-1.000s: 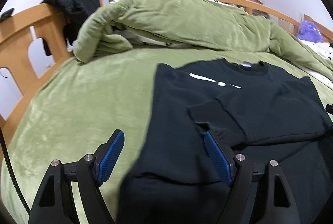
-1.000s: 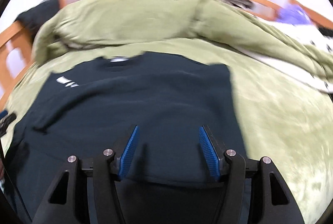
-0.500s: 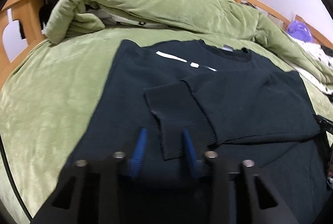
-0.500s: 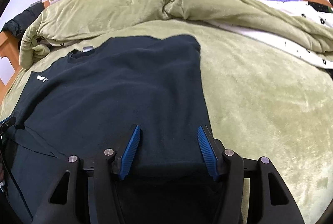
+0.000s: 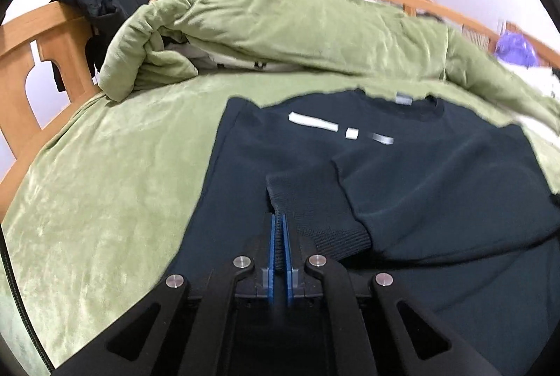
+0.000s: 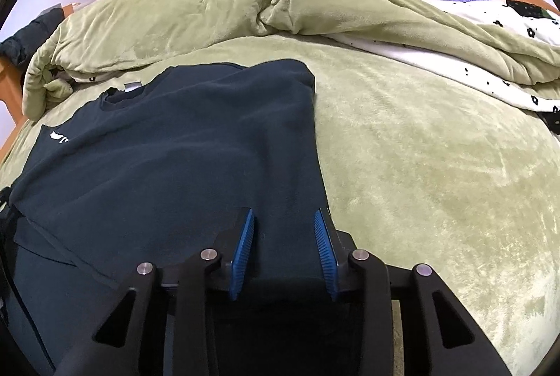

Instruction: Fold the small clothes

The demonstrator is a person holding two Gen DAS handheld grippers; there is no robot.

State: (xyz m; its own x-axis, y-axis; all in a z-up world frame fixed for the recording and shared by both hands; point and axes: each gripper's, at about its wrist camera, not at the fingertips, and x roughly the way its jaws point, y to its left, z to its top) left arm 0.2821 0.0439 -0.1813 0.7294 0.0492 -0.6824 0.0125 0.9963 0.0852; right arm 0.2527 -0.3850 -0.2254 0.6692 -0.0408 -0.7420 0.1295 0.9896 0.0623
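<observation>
Gripping the ribbed cuff [image 5: 308, 211] of the dark sweatshirt [image 5: 437, 187], left gripper [image 5: 279, 229] has its blue pads pressed together with the cuff edge pinched between them; cuff runs away from the tips toward upper right, where the sleeve is folded across the chest

Sweatshirt lies flat on the green blanket [image 5: 105, 194], neckline [image 5: 409, 106] at the far end, white logo strip [image 5: 315, 122] just below the collar on the left chest. Hem end is nearest both grippers

Right gripper [image 6: 284, 236]: jaws have just been closing, pads are apart but partway in, straddling the sweatshirt's right-hand edge strip near the hem. Dark fabric fills the gap between the pads; can't tell if the pads actually press on it. Sweatshirt's right edge runs from just beside the right pad up to the far shoulder corner

Rumpled green duvet [image 6: 210, 8] piled across the far side of the bed, well beyond the neckline. Wooden bed frame [image 5: 42, 36] at left with a black garment [image 5: 101, 5] draped over it
</observation>
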